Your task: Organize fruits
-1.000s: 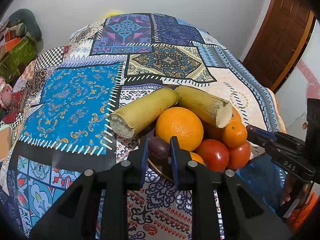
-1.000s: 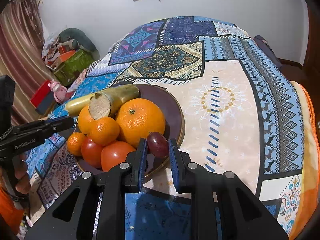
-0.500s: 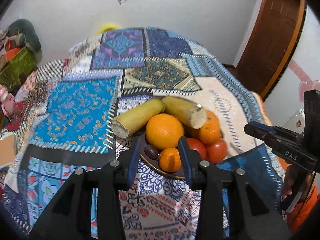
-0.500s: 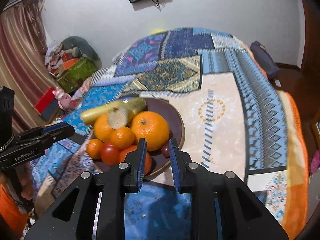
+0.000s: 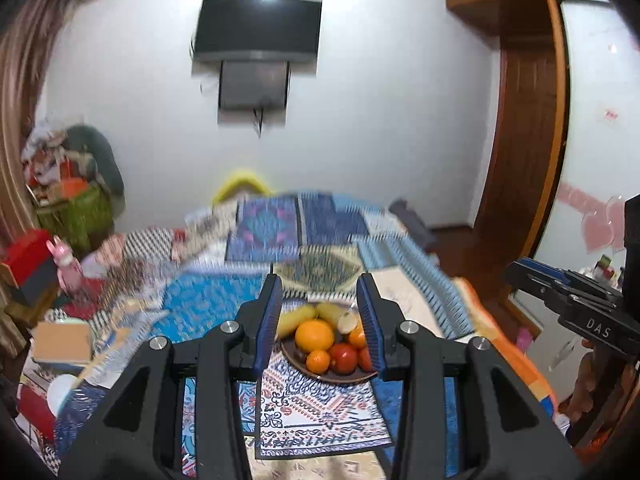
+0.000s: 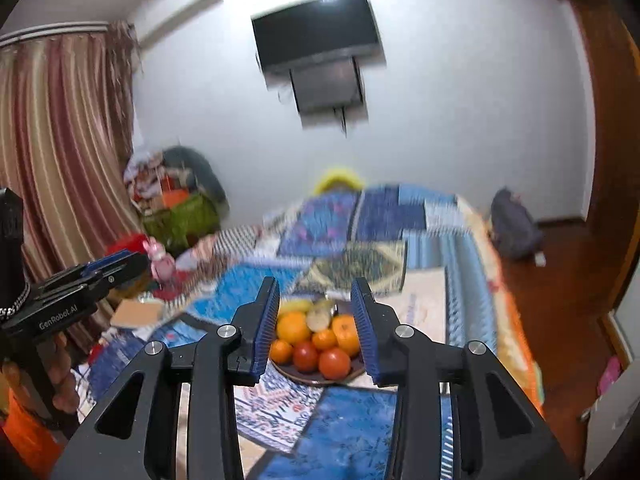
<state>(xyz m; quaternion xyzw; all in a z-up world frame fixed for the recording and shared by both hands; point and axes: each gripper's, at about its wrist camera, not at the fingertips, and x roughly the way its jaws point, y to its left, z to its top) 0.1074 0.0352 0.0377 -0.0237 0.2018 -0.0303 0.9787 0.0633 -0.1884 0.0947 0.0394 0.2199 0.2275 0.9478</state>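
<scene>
A brown plate (image 5: 348,377) on the patchwork bedspread holds oranges (image 5: 314,335), tomatoes (image 5: 343,357), two yellow-green cut stalks (image 5: 296,317) and a dark plum (image 5: 299,354). The same plate (image 6: 308,377) shows in the right wrist view, with oranges (image 6: 294,327) and tomatoes (image 6: 334,362). My left gripper (image 5: 319,322) is open and empty, held well back from and above the plate. My right gripper (image 6: 315,320) is also open and empty, likewise far from the plate. Each gripper shows at the edge of the other's view.
The patchwork bedspread (image 5: 264,232) covers a bed. A wall-mounted TV (image 5: 256,32) hangs on the far wall. Boxes and a green basket (image 5: 76,208) are piled at left, with a pink toy (image 5: 66,260). A wooden door (image 5: 528,128) stands at right.
Both grippers have pulled far back and up from the plate and opened wide. The plum each was close around now lies on the plate.
</scene>
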